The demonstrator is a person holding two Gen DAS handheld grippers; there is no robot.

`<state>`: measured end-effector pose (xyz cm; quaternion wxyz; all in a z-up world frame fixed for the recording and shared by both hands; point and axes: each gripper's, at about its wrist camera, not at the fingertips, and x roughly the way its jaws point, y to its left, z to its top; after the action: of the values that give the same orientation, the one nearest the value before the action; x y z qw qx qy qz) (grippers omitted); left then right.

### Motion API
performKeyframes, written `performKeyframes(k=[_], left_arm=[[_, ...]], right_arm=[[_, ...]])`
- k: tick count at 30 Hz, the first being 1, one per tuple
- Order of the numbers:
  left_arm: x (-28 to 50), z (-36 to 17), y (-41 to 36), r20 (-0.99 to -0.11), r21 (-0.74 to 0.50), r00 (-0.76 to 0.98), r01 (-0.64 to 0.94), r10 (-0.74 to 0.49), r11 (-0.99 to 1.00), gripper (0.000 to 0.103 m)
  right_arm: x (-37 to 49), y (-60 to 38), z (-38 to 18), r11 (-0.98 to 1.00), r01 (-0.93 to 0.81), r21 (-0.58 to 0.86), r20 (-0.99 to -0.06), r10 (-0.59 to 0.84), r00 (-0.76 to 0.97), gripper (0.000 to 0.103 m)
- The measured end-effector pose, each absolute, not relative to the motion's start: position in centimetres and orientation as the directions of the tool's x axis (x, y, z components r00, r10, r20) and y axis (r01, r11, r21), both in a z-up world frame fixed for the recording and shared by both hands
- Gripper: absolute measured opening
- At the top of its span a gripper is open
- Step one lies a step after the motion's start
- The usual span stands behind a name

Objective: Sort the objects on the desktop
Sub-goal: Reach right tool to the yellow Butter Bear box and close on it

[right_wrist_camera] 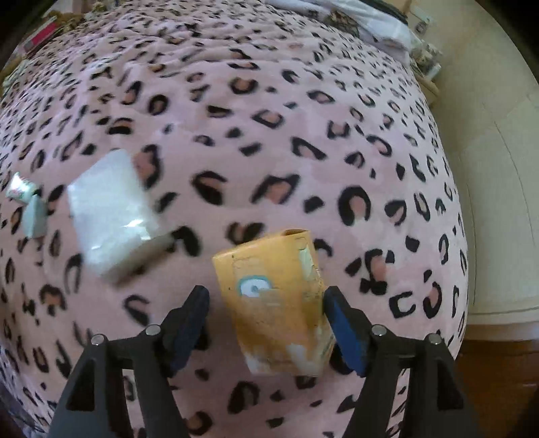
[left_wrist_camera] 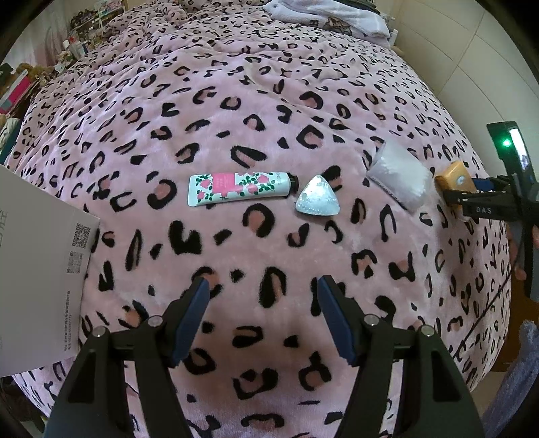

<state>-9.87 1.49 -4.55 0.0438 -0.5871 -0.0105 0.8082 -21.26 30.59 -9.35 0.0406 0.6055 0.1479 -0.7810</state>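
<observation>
On the pink leopard-print blanket (left_wrist_camera: 269, 101) lie a floral hand-cream tube (left_wrist_camera: 239, 187), a silver triangular packet (left_wrist_camera: 316, 197), a white plastic-wrapped pack (left_wrist_camera: 399, 175) and an orange box (left_wrist_camera: 453, 177), in a row from left to right. My left gripper (left_wrist_camera: 263, 283) hovers open over bare blanket in front of the tube and triangle, with nothing between its fingers. In the right wrist view the orange box (right_wrist_camera: 273, 303) lies between the fingers of my right gripper (right_wrist_camera: 266, 292). Its jaws stand apart, with a gap beside the left pad. The white pack (right_wrist_camera: 111, 212) is blurred at the left.
A white printed card with QR codes (left_wrist_camera: 40, 269) overlaps the blanket's left edge. Folded pale cloth (left_wrist_camera: 323, 15) lies at the far end of the bed. A cream cabinet front (right_wrist_camera: 498, 168) stands close along the right side. Cluttered shelves (left_wrist_camera: 33, 74) are at far left.
</observation>
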Motion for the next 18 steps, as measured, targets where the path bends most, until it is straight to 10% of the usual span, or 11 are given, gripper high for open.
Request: performKeyframes(k=[18], left_arm=[[-10.0, -4.9, 2.7, -0.948, -0.065, -0.305, -0.078, 0.086, -0.995, 0.068]], right_arm=[[-19.6, 34.4, -10.4, -0.998, -0.043, -0.036, -0.946, 0.048, -0.32, 0.053]])
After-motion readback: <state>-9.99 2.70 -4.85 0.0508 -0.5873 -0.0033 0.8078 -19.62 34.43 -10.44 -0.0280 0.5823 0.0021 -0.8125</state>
